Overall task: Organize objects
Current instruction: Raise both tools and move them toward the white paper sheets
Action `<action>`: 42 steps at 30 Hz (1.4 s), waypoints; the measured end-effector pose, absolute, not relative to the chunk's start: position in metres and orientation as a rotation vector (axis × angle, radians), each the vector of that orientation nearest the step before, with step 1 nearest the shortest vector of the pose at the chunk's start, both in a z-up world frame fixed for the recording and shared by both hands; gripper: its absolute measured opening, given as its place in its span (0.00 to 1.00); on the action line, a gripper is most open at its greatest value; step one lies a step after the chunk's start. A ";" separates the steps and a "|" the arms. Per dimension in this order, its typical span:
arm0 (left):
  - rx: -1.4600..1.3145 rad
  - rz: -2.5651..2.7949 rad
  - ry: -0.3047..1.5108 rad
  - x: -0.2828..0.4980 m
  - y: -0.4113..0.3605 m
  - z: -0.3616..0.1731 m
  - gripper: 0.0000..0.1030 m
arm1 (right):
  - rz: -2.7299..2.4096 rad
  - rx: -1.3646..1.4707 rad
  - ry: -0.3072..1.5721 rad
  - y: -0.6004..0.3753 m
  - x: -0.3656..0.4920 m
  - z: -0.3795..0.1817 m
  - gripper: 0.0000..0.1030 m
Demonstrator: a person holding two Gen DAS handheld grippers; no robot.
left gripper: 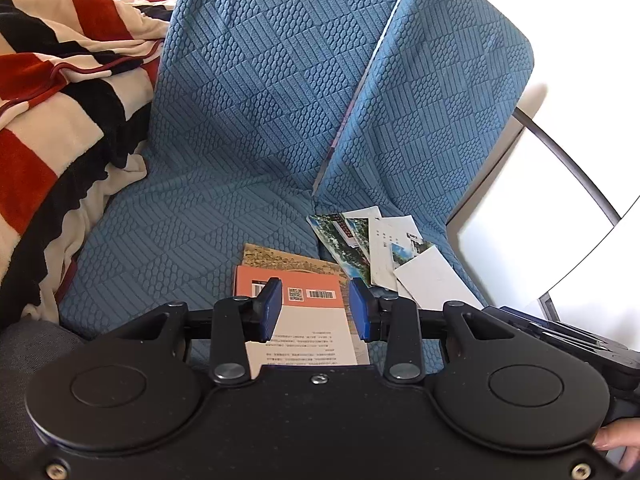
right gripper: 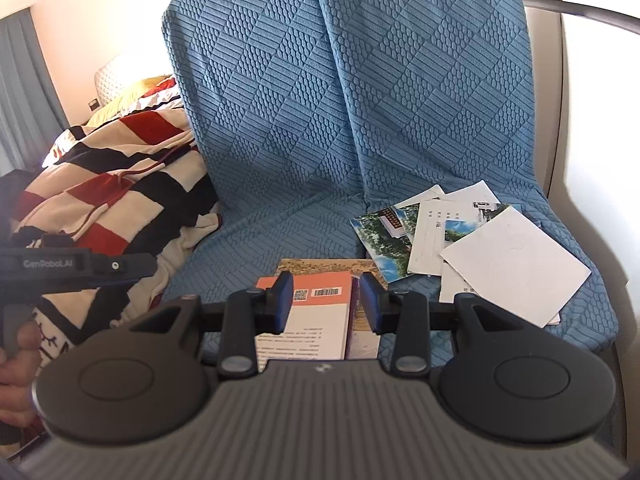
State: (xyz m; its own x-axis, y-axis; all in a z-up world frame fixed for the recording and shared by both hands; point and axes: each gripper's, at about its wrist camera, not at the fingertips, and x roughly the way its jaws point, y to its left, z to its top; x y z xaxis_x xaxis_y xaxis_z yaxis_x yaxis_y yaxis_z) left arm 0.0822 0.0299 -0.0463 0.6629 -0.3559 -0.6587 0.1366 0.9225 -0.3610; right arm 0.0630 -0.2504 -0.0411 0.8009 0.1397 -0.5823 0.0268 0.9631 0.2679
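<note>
**Both grippers hover over the books on the blue-covered seat**

The left gripper (left gripper: 315,310) hangs above the orange-backed book (left gripper: 308,320) at the lower centre of its frame, its blue pads parted with nothing pressed between them. The book lies flat on the blue textured seat cover (left gripper: 180,232), barcodes facing up, on top of a second book with a yellowish illustrated cover (left gripper: 276,258) that peeks out behind it.

To the right of the books, near the crease of the seat, lies a loose pile of postcards and paper sheets (left gripper: 384,252), overlapping one another.

In the right wrist view the right gripper (right gripper: 327,304) likewise stands apart-jawed over the same orange-backed book (right gripper: 316,312), empty. The postcard pile (right gripper: 460,240) spreads across the right middle of that frame, a plain white sheet (right gripper: 516,264) uppermost. A red, black and cream striped blanket (right gripper: 120,184) is bunched at the left.
</note>
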 end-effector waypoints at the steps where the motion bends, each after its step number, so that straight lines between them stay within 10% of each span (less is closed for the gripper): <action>1: -0.286 -0.287 0.799 0.083 0.026 -0.046 0.32 | 0.058 0.271 0.641 -0.252 0.062 -0.041 0.39; 42: -0.237 -0.544 0.922 0.137 -0.132 -0.079 0.33 | -0.263 0.379 0.636 -0.382 0.021 -0.077 0.47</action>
State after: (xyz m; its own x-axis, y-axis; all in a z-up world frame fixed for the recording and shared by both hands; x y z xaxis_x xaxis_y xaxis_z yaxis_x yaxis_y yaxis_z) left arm 0.1367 -0.1324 -0.0785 0.4821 -0.5399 -0.6900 0.3427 0.8410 -0.4186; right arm 0.0214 -0.3817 -0.0772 0.7753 -0.1222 -0.6196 0.3512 0.8989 0.2621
